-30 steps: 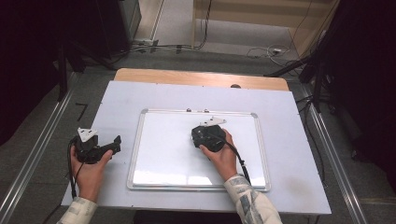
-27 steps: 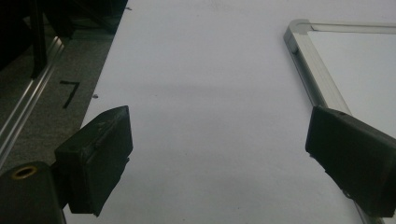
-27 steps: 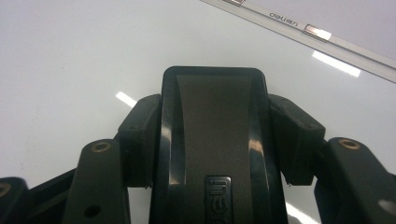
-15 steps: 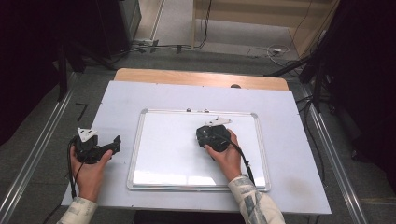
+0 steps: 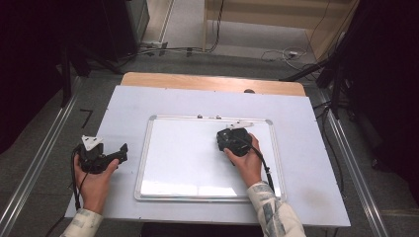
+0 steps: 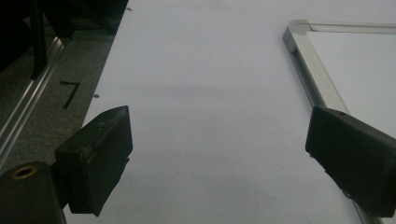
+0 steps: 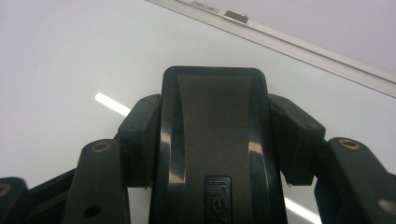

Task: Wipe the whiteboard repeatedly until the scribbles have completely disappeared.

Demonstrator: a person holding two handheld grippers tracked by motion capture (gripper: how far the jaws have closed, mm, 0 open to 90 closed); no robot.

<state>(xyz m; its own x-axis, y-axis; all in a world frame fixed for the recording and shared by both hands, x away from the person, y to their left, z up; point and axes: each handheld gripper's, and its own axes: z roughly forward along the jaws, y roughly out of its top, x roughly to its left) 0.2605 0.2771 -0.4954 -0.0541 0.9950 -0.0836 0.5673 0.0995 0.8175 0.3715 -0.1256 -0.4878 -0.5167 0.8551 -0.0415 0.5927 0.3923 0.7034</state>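
Your right gripper point(image 7: 212, 140) is clenched on a black whiteboard eraser point(image 7: 212, 135): in the right gripper view its two jaws press against the eraser's flanks at the centre of the frame, and the eraser's rounded top stands up between them over the white surface. In the high view that right gripper point(image 5: 236, 140) sits right of centre, over the upper right part of the whiteboard point(image 5: 188, 163), with your right hand point(image 5: 247, 163) wrapped around it from below and its cable running down along the wrist. The whiteboard's silver frame point(image 7: 299, 44) crosses the upper right of the right gripper view, just beyond the eraser, with a small metal clip on it. The board lies flat in the middle of the pale bench point(image 5: 306, 148), its surface looking blank. Your left gripper point(image 5: 116, 154) rests at the lower left of the high view, on the bench beside the whiteboard's left edge, held in your left hand point(image 5: 94, 180). Its jaws stand wide apart and grasp nothing: in the left gripper view they rise at the lower left and lower right with bare bench between them, and the board's corner point(image 6: 299, 28) shows at the upper right.
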